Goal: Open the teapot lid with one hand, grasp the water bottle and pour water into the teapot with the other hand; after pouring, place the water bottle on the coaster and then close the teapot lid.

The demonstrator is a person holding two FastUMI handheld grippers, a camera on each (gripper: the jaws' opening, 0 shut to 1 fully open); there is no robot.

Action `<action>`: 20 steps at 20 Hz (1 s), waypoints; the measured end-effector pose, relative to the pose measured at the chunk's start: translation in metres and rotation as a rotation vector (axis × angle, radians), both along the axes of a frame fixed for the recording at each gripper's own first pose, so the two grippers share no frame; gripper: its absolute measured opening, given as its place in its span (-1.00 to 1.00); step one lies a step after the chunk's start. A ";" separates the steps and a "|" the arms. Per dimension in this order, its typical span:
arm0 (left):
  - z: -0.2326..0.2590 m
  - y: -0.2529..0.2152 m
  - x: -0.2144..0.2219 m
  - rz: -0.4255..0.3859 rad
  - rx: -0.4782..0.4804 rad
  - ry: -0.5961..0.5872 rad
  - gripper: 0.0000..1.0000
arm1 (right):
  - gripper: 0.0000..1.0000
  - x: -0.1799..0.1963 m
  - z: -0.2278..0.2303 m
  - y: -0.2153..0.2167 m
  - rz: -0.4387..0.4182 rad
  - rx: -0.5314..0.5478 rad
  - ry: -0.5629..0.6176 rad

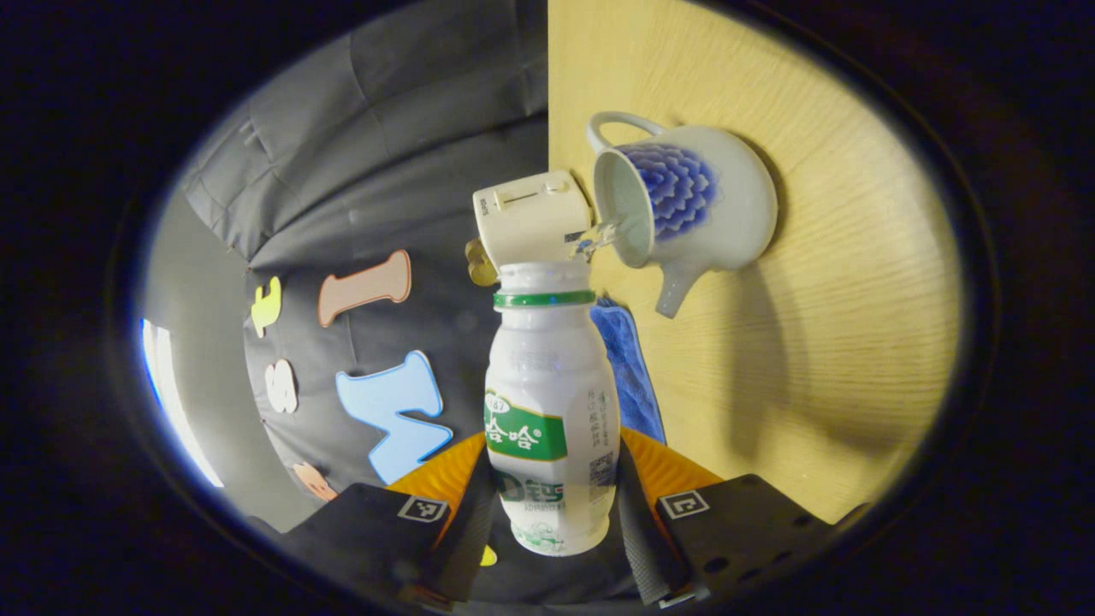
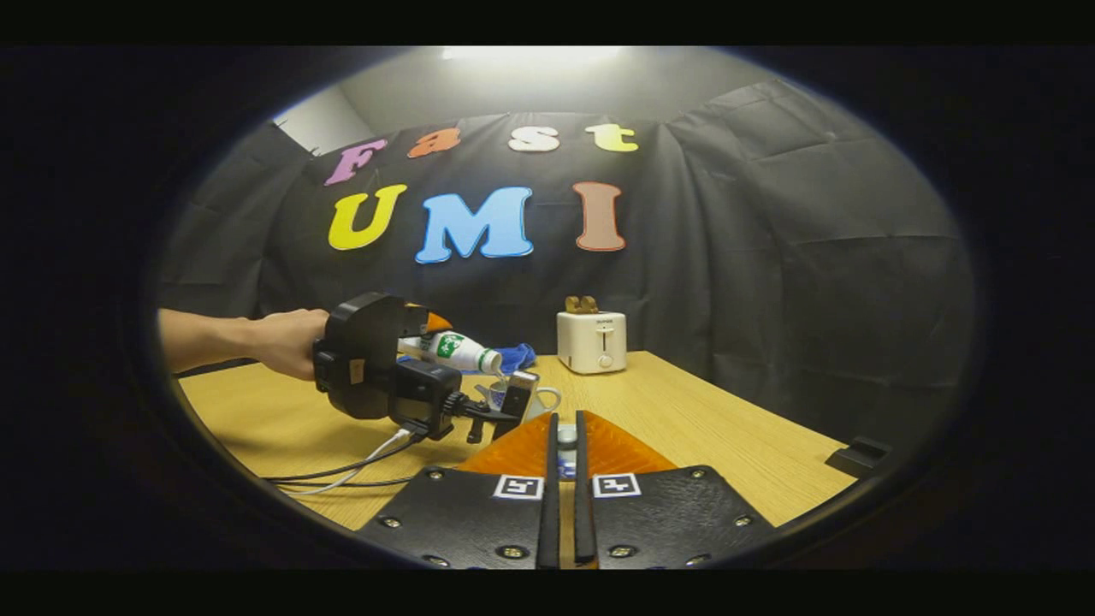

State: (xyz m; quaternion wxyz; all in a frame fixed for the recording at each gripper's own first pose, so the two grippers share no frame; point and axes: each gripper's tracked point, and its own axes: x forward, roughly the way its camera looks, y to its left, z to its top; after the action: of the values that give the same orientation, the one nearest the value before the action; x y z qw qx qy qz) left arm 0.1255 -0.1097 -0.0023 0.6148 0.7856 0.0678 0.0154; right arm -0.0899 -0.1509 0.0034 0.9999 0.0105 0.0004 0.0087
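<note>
While the left gripper [image 1: 552, 505] grips the tipped bottle [image 1: 552, 402] at its sides, water runs into the open teapot [image 1: 684, 205] by the toaster [image 1: 532, 216]. A wobble sends it onto the table [image 1: 821, 342]. The right gripper [image 2: 565, 445] pinches something small — probably the lid.

The teapot [image 1: 710, 205] is glossy glazed ceramic, and the water bottle [image 1: 552, 411] is smooth, semi-glossy plastic with a printed label. The desk [image 1: 838, 342] shows pale wood grain with a matt finish. A blue cloth [image 1: 631, 364] looks soft and nubby, and the toaster [image 2: 591, 341] is smooth plastic.
</note>
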 end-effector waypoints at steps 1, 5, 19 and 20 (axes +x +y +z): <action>0.000 0.000 0.000 -0.003 0.004 -0.002 0.49 | -0.87 0.000 0.000 0.000 0.000 0.002 0.000; 0.002 0.002 0.002 -0.006 0.025 -0.010 0.49 | -0.96 0.000 0.000 0.001 0.002 0.001 0.001; 0.008 0.000 0.002 -0.031 0.125 -0.040 0.59 | -1.00 0.000 0.000 0.001 0.007 0.001 0.005; 0.008 0.000 0.002 -0.035 0.133 -0.041 0.59 | -1.00 0.001 0.000 0.000 0.007 0.001 0.006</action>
State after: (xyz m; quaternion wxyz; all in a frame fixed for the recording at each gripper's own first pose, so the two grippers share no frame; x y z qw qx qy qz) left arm 0.1271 -0.1098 0.0056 0.5628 0.8253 0.0401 0.0253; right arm -0.0892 -0.1506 0.0030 0.9999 0.0112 0.0033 0.0120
